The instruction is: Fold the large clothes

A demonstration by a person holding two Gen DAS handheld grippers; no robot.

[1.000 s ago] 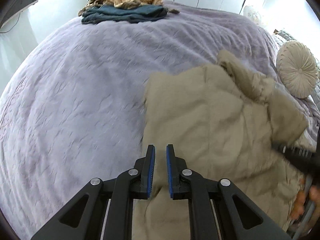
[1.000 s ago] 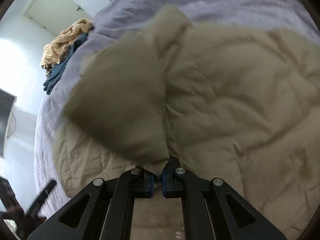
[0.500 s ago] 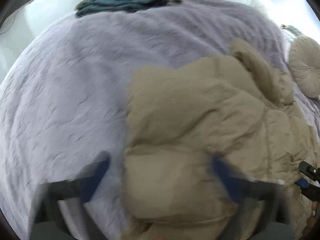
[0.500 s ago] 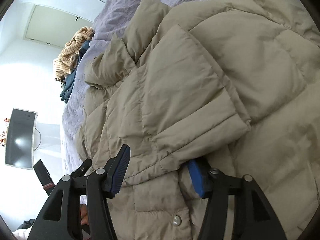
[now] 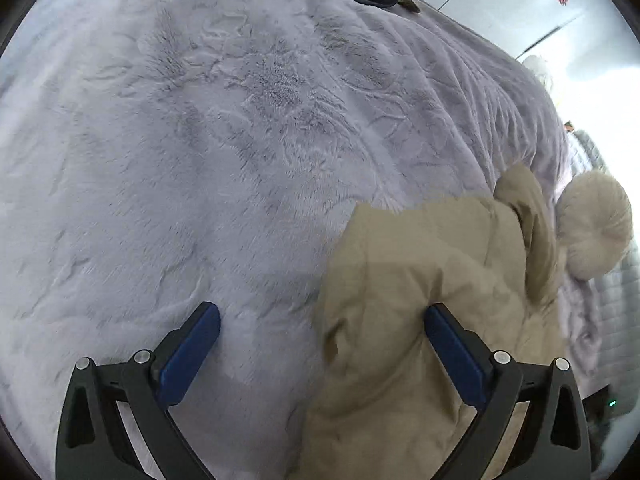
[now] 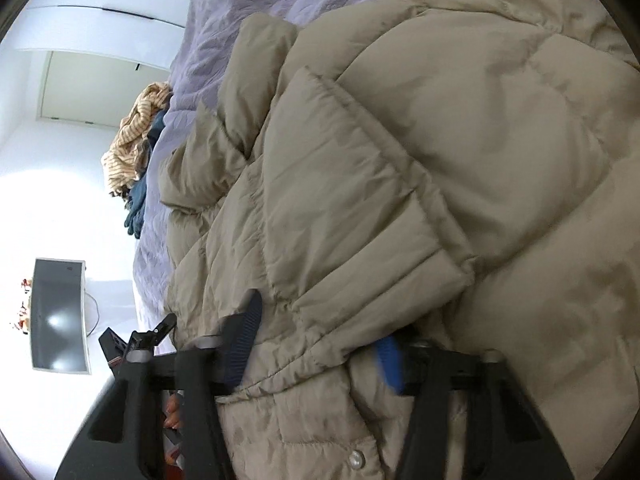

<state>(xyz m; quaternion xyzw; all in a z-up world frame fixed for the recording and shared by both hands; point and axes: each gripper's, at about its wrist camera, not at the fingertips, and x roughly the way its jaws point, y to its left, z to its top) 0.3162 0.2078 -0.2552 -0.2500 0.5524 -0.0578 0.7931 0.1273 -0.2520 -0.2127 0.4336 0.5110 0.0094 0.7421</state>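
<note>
Puffer jacket half-folded on the bed, both tools over it

The beige puffer jacket [image 6: 400, 184] lies on the lilac bed cover [image 5: 200, 160], one sleeve [image 6: 348, 208] laid across its body. The left hand-held gripper [image 5: 322, 354] hangs over the jacket's edge with its jaws spread as wide as they go, gripping nothing. The right hand-held gripper [image 6: 316, 344] is closing around the sleeve's cuff; the padding bulges between its pads [image 6: 244, 336], though a firm pinch isn't evident yet. The risk I see: slick, springy fabric could slip free, or the sleeve could puff back open, and a one-sided pull might drag the jacket askew.
</note>
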